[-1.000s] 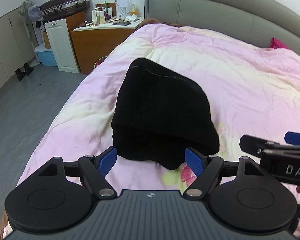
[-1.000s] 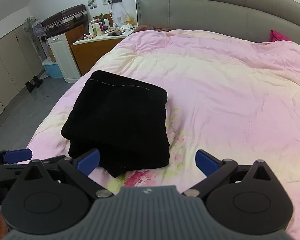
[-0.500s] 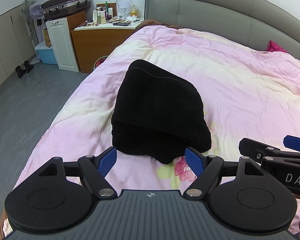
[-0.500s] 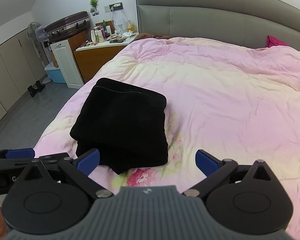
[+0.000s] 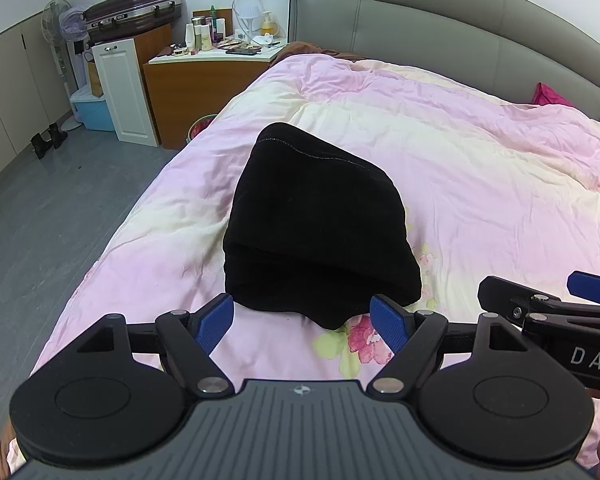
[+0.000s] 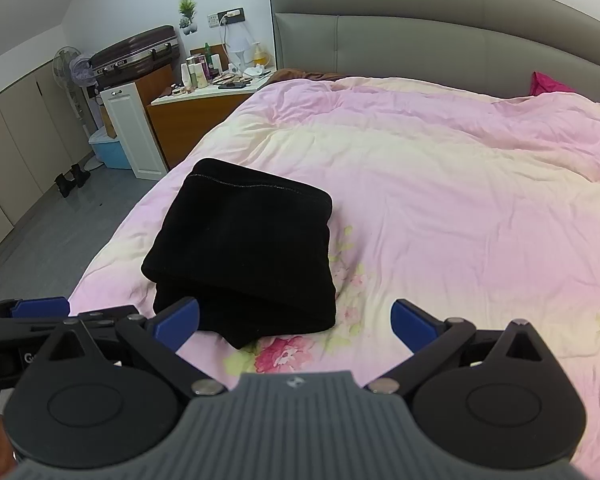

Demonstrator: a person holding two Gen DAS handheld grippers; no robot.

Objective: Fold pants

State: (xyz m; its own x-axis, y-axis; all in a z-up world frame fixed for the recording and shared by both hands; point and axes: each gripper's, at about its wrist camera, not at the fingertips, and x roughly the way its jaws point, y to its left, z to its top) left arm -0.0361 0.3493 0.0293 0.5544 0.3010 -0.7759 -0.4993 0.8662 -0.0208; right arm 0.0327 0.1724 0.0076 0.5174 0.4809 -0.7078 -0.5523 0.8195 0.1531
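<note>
The black pants [image 5: 320, 224] lie folded into a thick compact bundle on the pink quilt [image 5: 480, 184]; they also show in the right wrist view [image 6: 244, 252]. My left gripper [image 5: 302, 322] is open and empty, hovering just short of the bundle's near edge. My right gripper [image 6: 296, 320] is open and empty, near the bundle's near right corner. The right gripper also shows at the right edge of the left wrist view [image 5: 548, 304]. The left gripper shows at the left edge of the right wrist view [image 6: 40, 312].
A grey headboard [image 6: 440, 40] runs along the back. A wooden nightstand [image 5: 204, 76] with bottles stands at the far left of the bed, beside a white cabinet [image 5: 124, 92]. The bed's left edge drops to a grey floor [image 5: 60, 208].
Both grippers have drawn back and risen a little from the folded pants. The bundle looks smaller and farther. The pants have not moved.
</note>
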